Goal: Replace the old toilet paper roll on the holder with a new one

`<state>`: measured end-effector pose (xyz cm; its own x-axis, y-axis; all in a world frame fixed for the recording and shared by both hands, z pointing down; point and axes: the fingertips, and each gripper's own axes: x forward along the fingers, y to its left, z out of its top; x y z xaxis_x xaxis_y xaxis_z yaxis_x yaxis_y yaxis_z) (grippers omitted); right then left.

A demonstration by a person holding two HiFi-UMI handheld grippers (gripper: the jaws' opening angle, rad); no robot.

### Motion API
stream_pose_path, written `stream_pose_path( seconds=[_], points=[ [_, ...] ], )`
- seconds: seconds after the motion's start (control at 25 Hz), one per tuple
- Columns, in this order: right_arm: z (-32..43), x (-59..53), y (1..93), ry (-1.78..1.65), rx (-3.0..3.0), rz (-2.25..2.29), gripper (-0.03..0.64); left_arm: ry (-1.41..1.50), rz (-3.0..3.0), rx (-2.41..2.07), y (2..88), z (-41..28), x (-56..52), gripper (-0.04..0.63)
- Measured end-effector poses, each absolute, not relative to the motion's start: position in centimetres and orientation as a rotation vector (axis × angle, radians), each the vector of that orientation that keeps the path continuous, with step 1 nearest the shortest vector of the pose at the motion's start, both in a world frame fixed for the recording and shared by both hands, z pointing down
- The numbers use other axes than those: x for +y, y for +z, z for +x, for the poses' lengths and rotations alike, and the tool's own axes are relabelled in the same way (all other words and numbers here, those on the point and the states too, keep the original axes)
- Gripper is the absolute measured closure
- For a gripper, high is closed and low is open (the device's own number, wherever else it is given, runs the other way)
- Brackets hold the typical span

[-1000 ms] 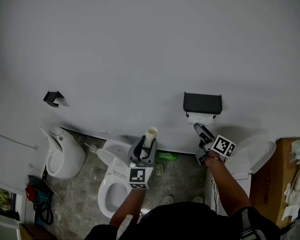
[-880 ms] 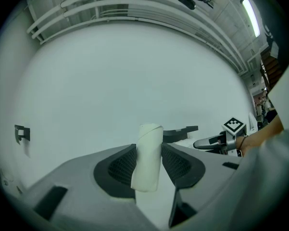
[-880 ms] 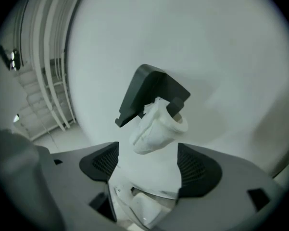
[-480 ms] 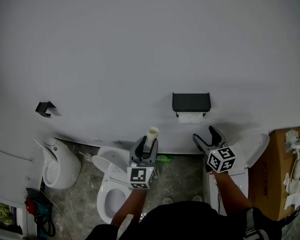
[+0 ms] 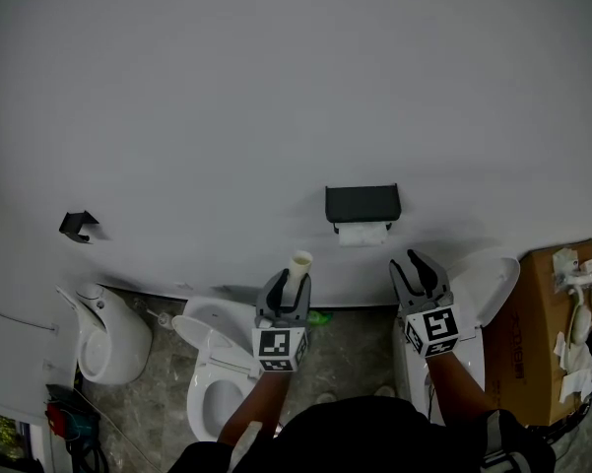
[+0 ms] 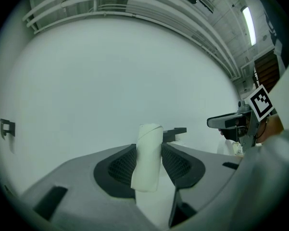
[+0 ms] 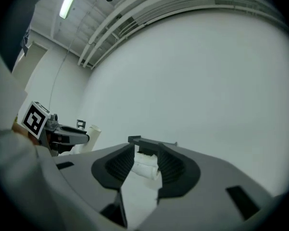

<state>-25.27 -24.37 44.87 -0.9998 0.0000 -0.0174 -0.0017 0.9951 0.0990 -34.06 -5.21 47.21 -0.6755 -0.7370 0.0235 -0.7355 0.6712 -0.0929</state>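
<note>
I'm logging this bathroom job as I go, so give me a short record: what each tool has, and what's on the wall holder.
Left tool: shut on a bare cardboard tube, held upright
Right tool: jaws apart and have just been closing, nothing between them, clear of the holder
Holder: black, mounted on the white wall
On holder: a white paper roll under the cover

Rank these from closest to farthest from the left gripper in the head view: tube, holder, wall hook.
1. Tube: held in the left gripper itself.
2. Holder: up and to the right.
3. Hook: far off to the left.
</note>
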Motion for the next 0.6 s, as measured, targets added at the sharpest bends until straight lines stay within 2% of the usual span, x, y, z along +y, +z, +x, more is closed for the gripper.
stream_pose_path(
  seconds=[0.24, 0.6],
  points=[
    [-23.8, -24.2, 43.0, 0.201, 3.058, -0.077, 0.600, -0.159, -1.279, 2.865, 47.6, -33.3, -5.5, 0.434],
    [-23.9, -23.5, 42.9, 0.264, 3.077, -0.073, 0.615, -0.111, -1.297, 2.836, 47.0, -33.1, -5.8, 0.434]
  ],
)
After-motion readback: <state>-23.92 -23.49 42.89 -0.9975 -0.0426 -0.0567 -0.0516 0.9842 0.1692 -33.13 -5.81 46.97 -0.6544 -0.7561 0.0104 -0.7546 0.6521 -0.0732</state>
